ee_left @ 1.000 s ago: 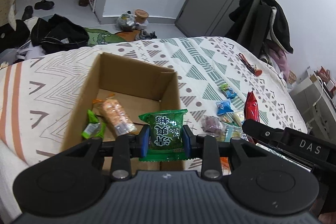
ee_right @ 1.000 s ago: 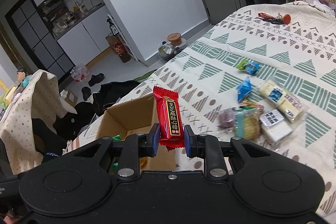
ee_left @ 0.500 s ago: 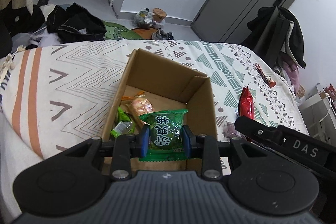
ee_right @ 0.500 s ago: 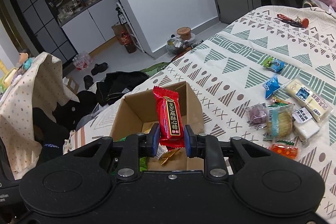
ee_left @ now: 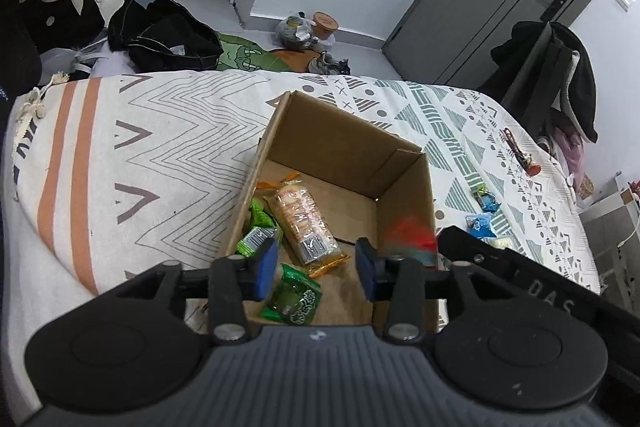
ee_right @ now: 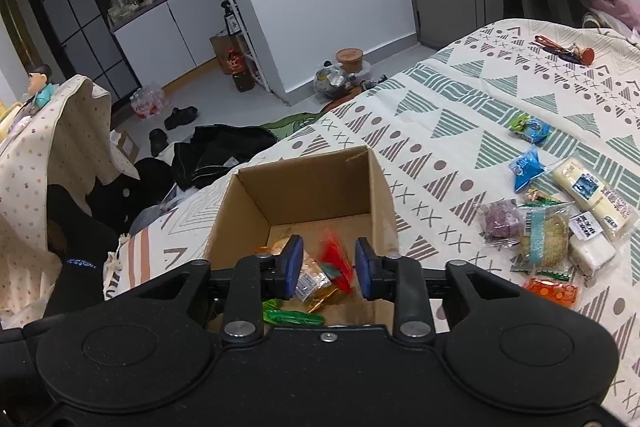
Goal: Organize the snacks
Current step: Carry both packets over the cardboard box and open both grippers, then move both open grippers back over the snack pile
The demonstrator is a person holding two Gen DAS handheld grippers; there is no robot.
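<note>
Both grippers have let go since half a second ago: the green packet (ee_left: 291,301) that sat clamped in the left gripper (ee_left: 316,269) now lies on the floor of the box (ee_left: 344,147), just below and between its spread blue pads (ee_left: 266,267), and the red packet (ee_right: 335,261) has left the right gripper (ee_right: 327,263), whose jaws stand apart with nothing gripped. In the right wrist view the red packet shows blurred between the parted pads (ee_right: 293,261), inside the box (ee_right: 312,183); whether it rests on the bottom or is in the air cannot be told. In the left wrist view it is a red smear (ee_left: 408,235) at the box's right wall, just ahead of the right pad.

Ahead of the left gripper, inside the box, a long cracker pack (ee_left: 302,219) lies slanted, with a small green wrapper (ee_left: 256,233) just to its left against the box wall. The same cracker pack (ee_right: 310,273) appears behind the right gripper's left pad, and the green packet (ee_right: 292,315) peeks out below it.

The box sits on the bed (ee_right: 460,107). Right of the right gripper, well apart from the box, loose snacks (ee_right: 552,227) lie clustered on the patterned cover, with two blue ones (ee_right: 528,167) farther ahead. The right gripper's dark body (ee_left: 520,279) shows at the right side of the left wrist view.
</note>
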